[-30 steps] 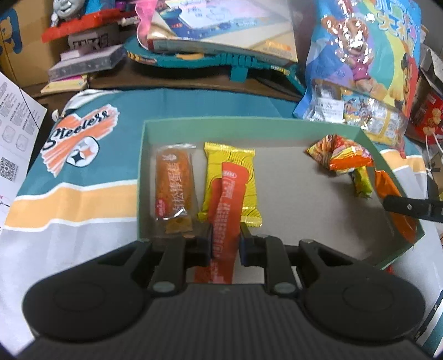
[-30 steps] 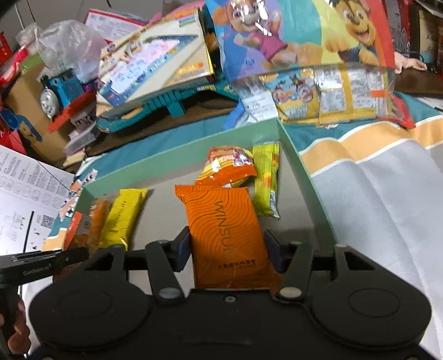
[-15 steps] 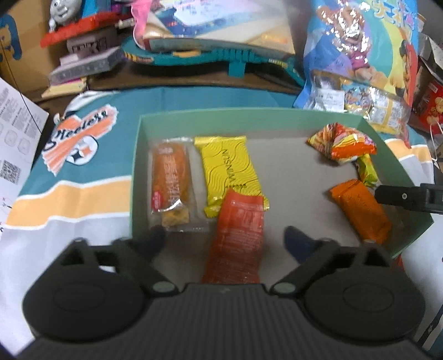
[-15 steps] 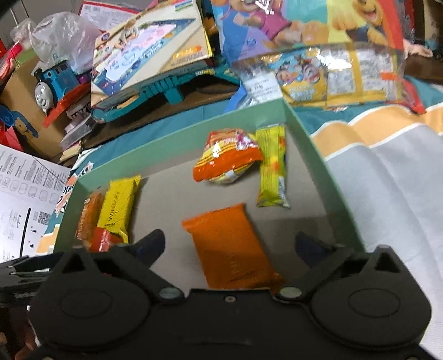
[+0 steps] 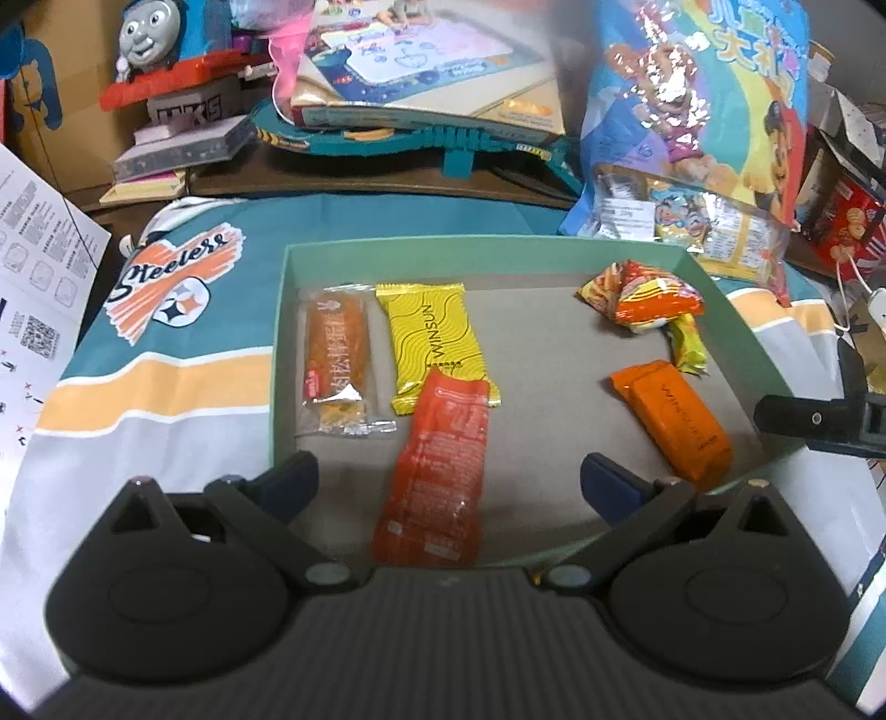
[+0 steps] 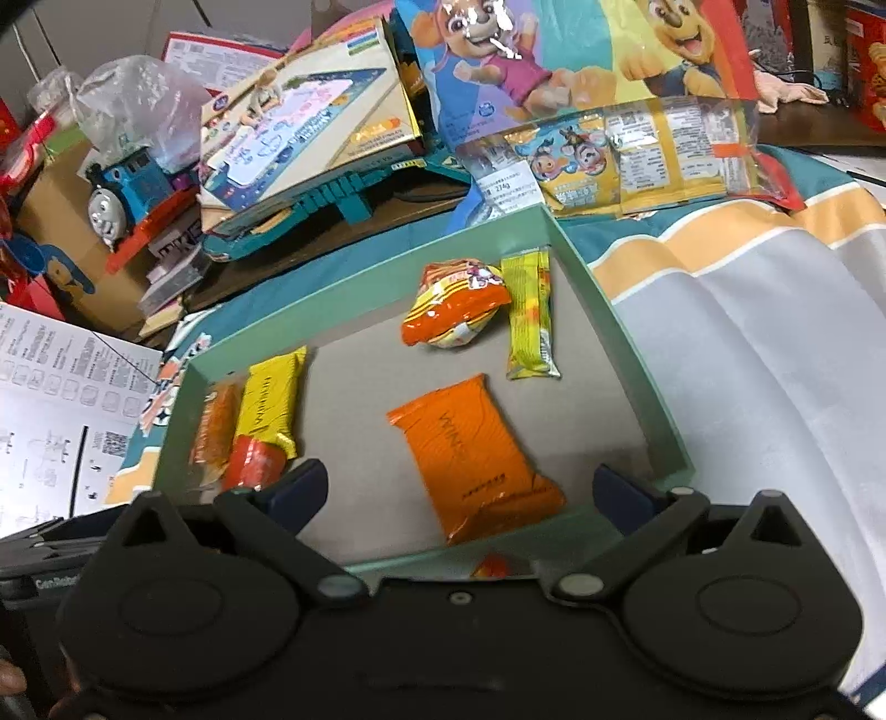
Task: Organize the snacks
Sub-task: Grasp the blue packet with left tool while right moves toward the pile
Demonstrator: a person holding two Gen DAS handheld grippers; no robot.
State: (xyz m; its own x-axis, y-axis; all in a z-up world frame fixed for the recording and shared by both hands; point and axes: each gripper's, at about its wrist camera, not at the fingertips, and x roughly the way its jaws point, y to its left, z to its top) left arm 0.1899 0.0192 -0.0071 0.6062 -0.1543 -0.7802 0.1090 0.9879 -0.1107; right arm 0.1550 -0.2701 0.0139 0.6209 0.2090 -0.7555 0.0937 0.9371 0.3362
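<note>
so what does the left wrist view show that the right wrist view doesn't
Only the left wrist view shows the Steelers logo in full on the cloth, and the whole red sachet lying between the open jaws of the left gripper.

Only the right wrist view shows the clear plastic bag above the toy train, and the right gripper open over the orange packet.

Both show the green box, the yellow packet and the toy train.
</note>
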